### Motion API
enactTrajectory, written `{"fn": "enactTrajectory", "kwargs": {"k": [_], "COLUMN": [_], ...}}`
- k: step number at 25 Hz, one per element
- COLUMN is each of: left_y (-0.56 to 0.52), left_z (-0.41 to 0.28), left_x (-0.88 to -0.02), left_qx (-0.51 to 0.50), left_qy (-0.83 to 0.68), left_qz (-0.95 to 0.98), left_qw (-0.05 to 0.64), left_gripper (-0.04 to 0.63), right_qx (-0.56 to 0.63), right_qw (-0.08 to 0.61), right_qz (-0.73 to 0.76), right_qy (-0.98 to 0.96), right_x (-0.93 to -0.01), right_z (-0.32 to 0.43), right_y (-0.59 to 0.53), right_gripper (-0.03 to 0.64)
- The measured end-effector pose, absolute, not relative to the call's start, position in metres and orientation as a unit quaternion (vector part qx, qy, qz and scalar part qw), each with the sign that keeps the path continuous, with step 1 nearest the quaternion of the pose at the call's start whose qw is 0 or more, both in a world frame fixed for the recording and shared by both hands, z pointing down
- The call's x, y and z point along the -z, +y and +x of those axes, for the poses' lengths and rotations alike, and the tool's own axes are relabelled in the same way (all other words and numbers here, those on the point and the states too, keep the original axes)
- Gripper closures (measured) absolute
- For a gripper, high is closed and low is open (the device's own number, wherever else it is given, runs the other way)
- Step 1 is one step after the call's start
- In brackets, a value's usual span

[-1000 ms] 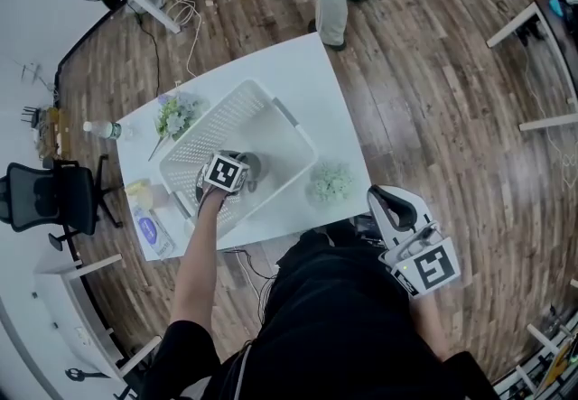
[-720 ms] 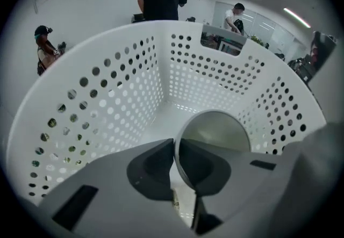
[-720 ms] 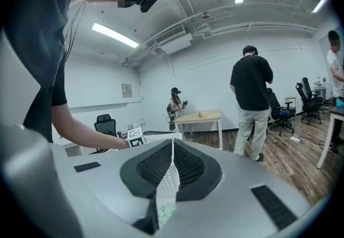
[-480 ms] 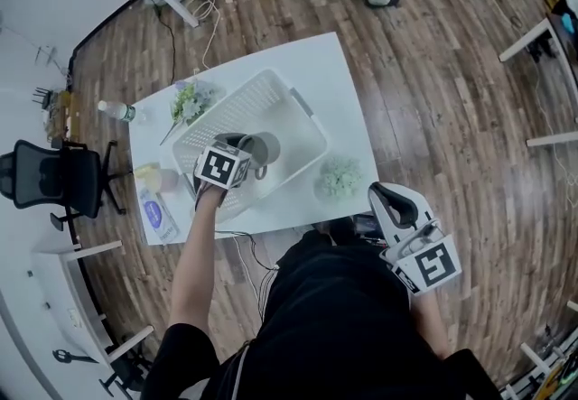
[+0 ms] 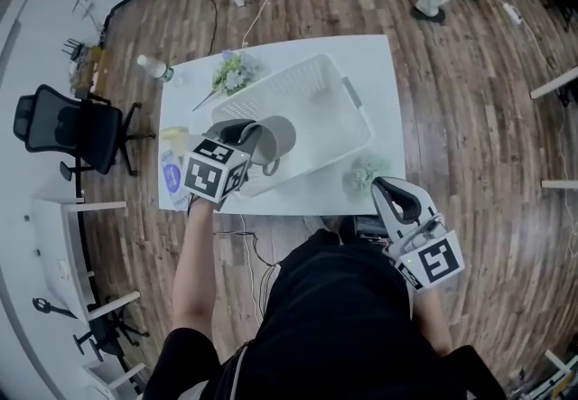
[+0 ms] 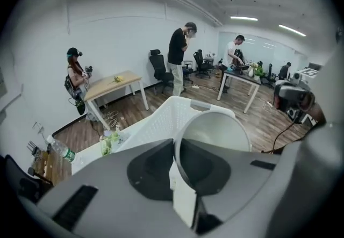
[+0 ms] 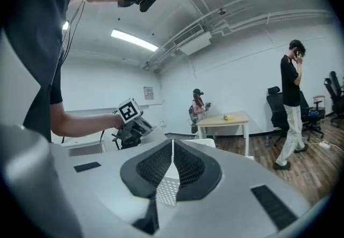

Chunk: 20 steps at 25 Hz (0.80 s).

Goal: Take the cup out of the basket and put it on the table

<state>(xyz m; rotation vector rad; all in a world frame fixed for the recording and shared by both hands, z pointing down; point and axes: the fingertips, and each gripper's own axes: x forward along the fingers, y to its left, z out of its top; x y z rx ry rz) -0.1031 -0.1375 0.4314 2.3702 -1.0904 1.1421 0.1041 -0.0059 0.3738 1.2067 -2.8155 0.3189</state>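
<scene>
A grey cup (image 5: 275, 138) with a handle hangs tilted over the near-left part of the white mesh basket (image 5: 330, 105), which stands on the white table (image 5: 384, 73). My left gripper (image 5: 248, 133) is shut on the cup's rim, one jaw inside and one outside. In the left gripper view the cup (image 6: 215, 135) fills the space by the left gripper (image 6: 176, 148), with the basket (image 6: 161, 116) behind it. My right gripper (image 5: 393, 192) is held near the table's front edge, off to the right. In its own view the right gripper (image 7: 172, 148) is shut with nothing in it.
A leafy plant (image 5: 233, 73) and a water bottle (image 5: 155, 69) sit at the table's far left. A small pale plant (image 5: 366, 177) stands near the front right. Packets (image 5: 172, 174) lie at the left end. A black office chair (image 5: 68, 127) stands left of the table.
My left gripper has risen with the cup from inside the basket and drawn toward the near-left rim. The right gripper has stayed put. A person in the background walked off to the right.
</scene>
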Motion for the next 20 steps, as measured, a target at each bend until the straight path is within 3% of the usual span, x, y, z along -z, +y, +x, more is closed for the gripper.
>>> {"fn": "enactTrajectory", "kwargs": {"k": [10,20], "left_y": [-0.09,-0.013], "left_z": [-0.248,-0.395], "left_x": [-0.394,-0.435], "left_qx": [-0.349,-0.336], "left_qy": [-0.506,-0.596], "left_qz": [0.768,0.684], "left_qw": [0.179,0.252], "left_gripper": [0.558,0.558], "right_qx": [-0.096,-0.093], "right_qw": [0.035,0.052], "right_qz": [0.284,0.2], "right_qy": [-0.953,-0.974], "right_x": [-0.369,-0.365], "right_z": [0.019,-0.074], "right_y": [-0.006,0.011], "right_gripper": [0.591,0.591]}}
